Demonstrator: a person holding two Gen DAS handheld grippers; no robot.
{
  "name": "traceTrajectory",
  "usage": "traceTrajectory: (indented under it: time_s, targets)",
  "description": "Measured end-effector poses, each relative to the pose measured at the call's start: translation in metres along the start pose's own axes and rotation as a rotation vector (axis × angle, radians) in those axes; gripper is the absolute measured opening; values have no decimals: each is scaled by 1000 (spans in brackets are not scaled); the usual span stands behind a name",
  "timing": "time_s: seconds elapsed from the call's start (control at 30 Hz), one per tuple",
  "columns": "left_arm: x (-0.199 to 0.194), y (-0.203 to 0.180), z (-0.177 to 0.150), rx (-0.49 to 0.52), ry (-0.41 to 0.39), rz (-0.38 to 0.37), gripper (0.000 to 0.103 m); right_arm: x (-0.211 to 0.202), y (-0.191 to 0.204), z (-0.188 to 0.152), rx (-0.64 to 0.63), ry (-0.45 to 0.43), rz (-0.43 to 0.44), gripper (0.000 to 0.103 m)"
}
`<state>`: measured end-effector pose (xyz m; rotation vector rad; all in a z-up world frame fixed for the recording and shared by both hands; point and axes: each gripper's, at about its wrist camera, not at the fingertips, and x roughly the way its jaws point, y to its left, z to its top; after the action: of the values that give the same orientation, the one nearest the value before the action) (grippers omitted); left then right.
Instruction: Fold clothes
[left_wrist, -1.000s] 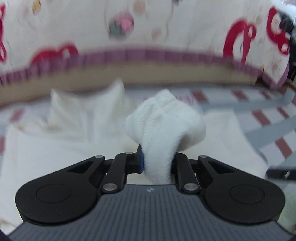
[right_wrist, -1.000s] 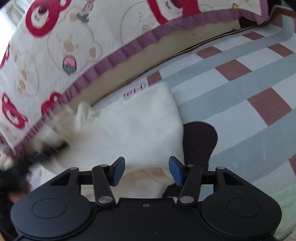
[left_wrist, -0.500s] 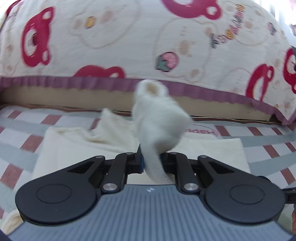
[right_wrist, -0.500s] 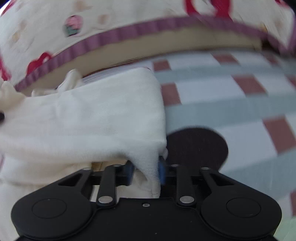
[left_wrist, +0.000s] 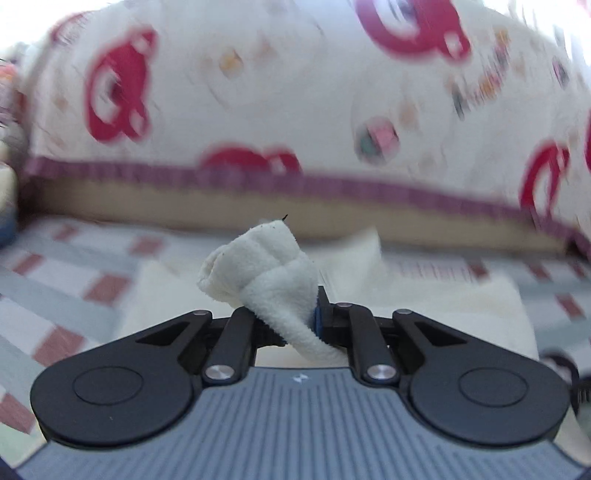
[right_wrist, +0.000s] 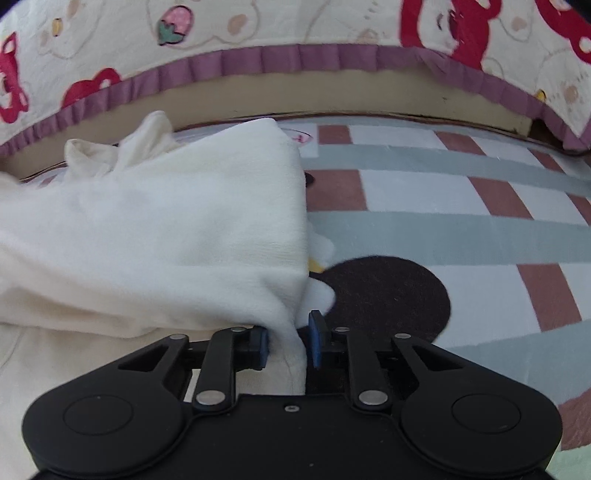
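Note:
A cream-white fleece garment (right_wrist: 155, 236) lies on a checked rug, its right edge lifted into a fold. My right gripper (right_wrist: 288, 343) is shut on the garment's near right corner, blue pads pressing the cloth from both sides. In the left wrist view my left gripper (left_wrist: 291, 325) is shut on a bunched, rolled-up end of the same white garment (left_wrist: 258, 269), which sticks up and leans left above the fingers. The rest of the garment (left_wrist: 443, 295) spreads flat beyond, blurred.
A rug (right_wrist: 443, 221) with grey, white and brick-red checks and a dark round patch (right_wrist: 388, 291) covers the floor. A bed (right_wrist: 295, 92) with a bear-print cover (left_wrist: 295, 92) and purple frill runs across the far side.
The right gripper went from open to shut on the garment's corner and lifted it. The left gripper, holding its bunched end, swung about; the bunch now leans left.

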<state>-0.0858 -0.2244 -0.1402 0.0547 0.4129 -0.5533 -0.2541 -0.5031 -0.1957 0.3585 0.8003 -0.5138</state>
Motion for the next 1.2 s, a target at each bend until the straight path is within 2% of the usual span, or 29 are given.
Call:
traceTrajectory:
  time_s: [0.07, 0.1, 0.2, 0.23, 0.37, 0.53, 0.7, 0.77, 0.83, 0.93, 1.0, 1.07, 1.1, 1.13, 1.2]
  targets:
    - [1, 12, -5, -33, 21, 48, 12, -2, 6, -1, -37, -9, 6, 29]
    - [6, 18, -11, -48, 58, 65, 12, -3, 9, -1, -60, -12, 4, 29]
    - [28, 36, -36, -87, 225, 100, 12, 0, 19, -3, -124, 6, -33, 29]
    - [33, 40, -43, -98, 258, 107, 12, 1, 21, -4, -145, 17, -54, 29]
    - [30, 37, -47, -43, 243, 118, 12, 2, 28, -5, -199, 40, -113, 30]
    - [24, 46, -41, -25, 213, 95, 14, -6, 21, -3, -171, 36, -93, 34]
    - [34, 46, -46, -5, 280, 87, 15, 2, 21, -3, -161, 60, -95, 35]
    - [35, 47, -48, -5, 317, 88, 18, -2, 19, -2, -140, 75, -65, 36]
    - [34, 54, -46, -36, 331, 74, 20, -19, 13, 2, -83, 82, 32, 36]
    - [31, 66, -41, -92, 343, 46, 31, -61, -5, 15, 32, -3, 276, 42]
    - [29, 74, -38, -130, 352, 28, 35, -72, -21, 31, 110, -56, 360, 45]
    - [32, 83, -39, -172, 373, -3, 37, -63, -32, 57, 151, -61, 363, 46]
    - [34, 87, -40, -189, 385, -14, 41, -56, -38, 70, 164, -57, 357, 46]
    - [37, 90, -41, -201, 397, -18, 42, -46, -43, 87, 166, -47, 328, 46]
    - [43, 94, -42, -214, 420, -35, 43, -24, -49, 117, 188, -27, 337, 48]
